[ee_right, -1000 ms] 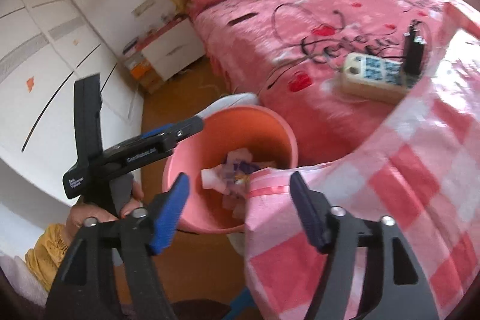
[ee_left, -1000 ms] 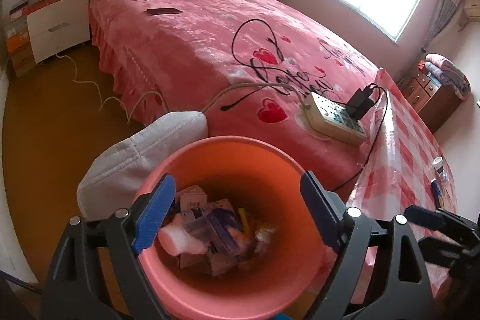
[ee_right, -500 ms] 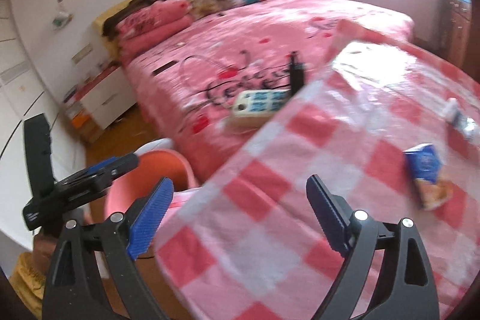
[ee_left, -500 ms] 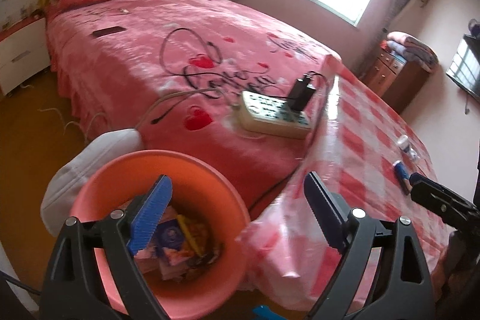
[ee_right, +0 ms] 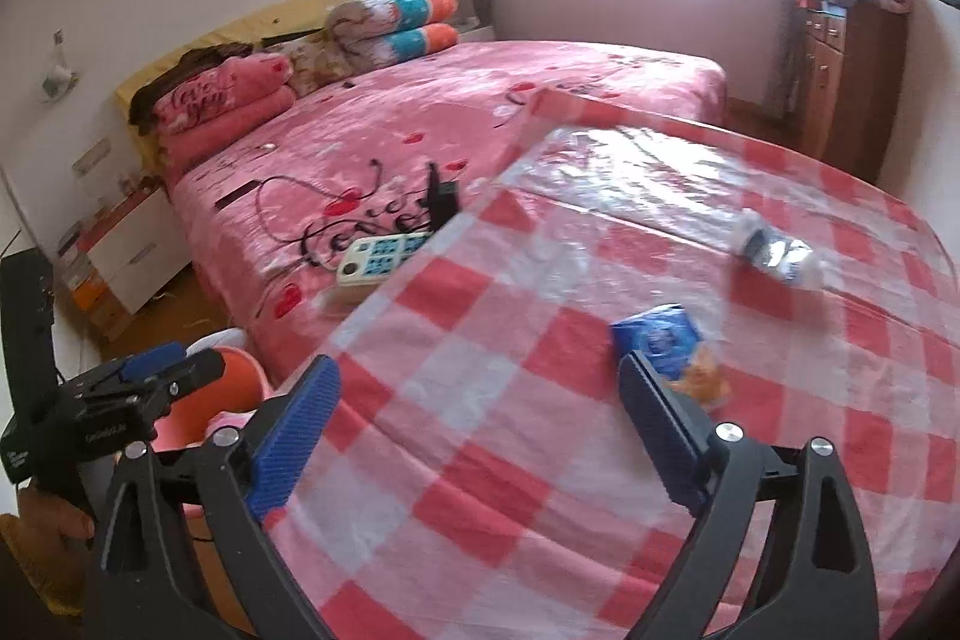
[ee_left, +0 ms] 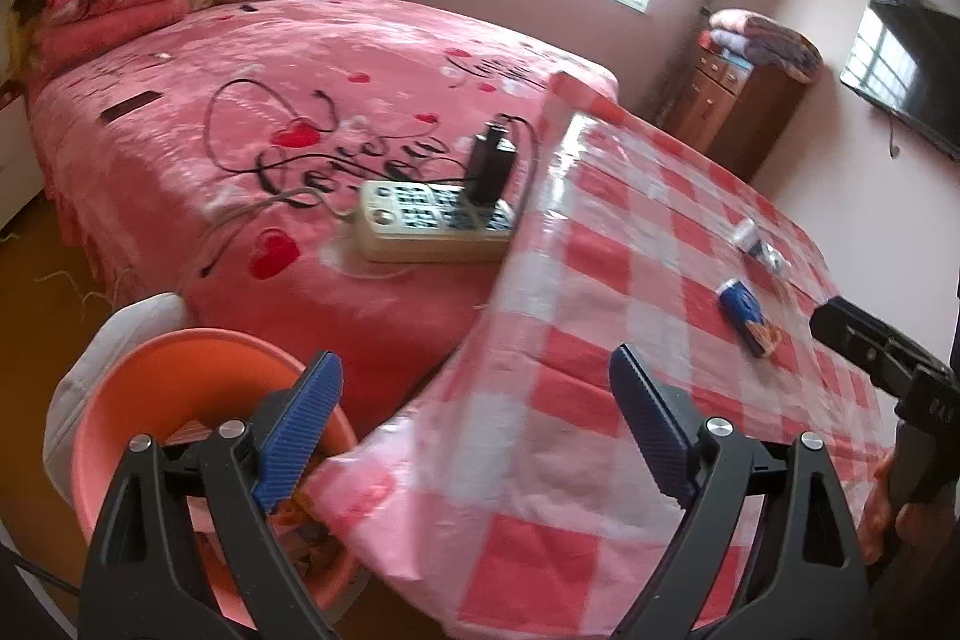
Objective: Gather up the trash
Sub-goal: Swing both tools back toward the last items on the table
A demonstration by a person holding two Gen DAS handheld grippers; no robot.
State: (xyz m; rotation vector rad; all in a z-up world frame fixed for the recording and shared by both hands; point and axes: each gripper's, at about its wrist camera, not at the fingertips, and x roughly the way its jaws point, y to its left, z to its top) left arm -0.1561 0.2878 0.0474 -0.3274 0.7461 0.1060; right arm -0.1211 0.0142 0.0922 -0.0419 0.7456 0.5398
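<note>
Left gripper (ee_left: 474, 424): fingers (ee_left: 297, 424) ribbed blue pads on black arms, spread wide, nothing between them; they hang over the near edge of the desk.
Right gripper (ee_right: 480, 430): fingers (ee_right: 660, 424) of the same build, jaws opening, nothing clamped; the checked cloth shows through the gap.
Blue snack packet (ee_right: 663, 340): flat, crumpled foil, orange print at its near end; lies on the desk just beyond the right gripper's right finger, whose tip cuts off its near corner. From the left wrist view it sits well beyond and to the right of the fingers.
Small bottle (ee_right: 774, 253): lying on its side, pale with a blue label, blurred; farther out than the packet, apart from it.
Desk (ee_right: 480, 316): red-and-white check cloth under a glossy clear film that throws glare at the far end; the near corner of the cloth droops.
Bin (ee_left: 150, 382): round, orange-pink plastic, below and left of the left finger; the finger and the drooping cloth hide most of the inside, the contents are only scraps of colour. A white fabric shape lies behind it, partly hidden.
Power strip (ee_left: 432, 226): cream slab with a black plug, on the pink fleece bed (ee_left: 300, 100) beyond the left gripper's fingers, right beside the desk edge.
Hands: only partly seen at the frame edges.
</note>
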